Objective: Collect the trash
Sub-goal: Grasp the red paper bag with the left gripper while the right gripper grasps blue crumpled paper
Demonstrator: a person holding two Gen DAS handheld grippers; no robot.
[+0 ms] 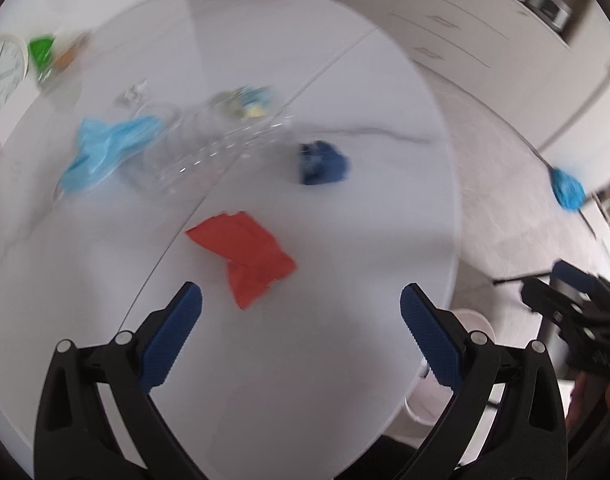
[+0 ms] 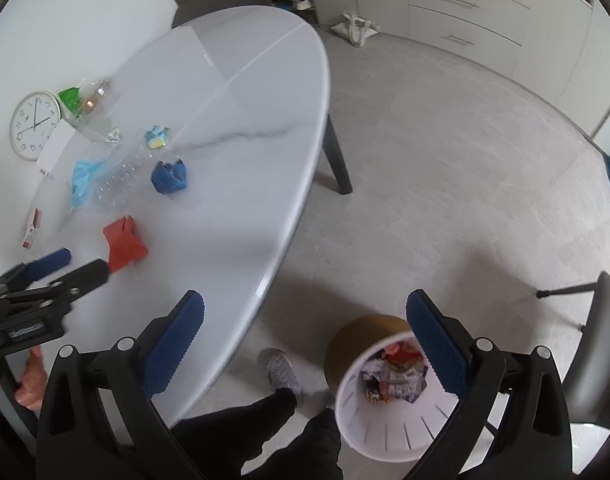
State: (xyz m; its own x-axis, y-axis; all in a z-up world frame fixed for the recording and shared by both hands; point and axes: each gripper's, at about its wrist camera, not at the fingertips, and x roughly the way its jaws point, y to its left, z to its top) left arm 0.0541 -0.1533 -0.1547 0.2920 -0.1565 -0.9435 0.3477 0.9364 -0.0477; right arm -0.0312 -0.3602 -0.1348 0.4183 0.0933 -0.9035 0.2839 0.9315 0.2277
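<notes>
Both tools fill the lower frame, our left tool point(image 1: 301, 336) and right tool point(image 2: 305, 340) gaping wide, holding nothing. Beyond, the white counter point(image 1: 345, 160) carries scattered trash. Our bin point(image 2: 389, 412) waits lower right, below its edge, ready for drops. Red paper point(image 1: 245, 256) lies nearest, centre frame, likely first.

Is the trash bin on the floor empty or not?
Not empty: the trash bin holds crumpled wrappers at its bottom, seen through its open top.

Left gripper point(image 1: 301, 304) spread wide, nothing between the blue pads point(image 1: 173, 336), hovering above the table's near edge. Right gripper point(image 2: 305, 312) equally wide, empty, held past that edge, over the floor. Bare hand point(image 2: 29, 380) gripping the left handle.
</notes>
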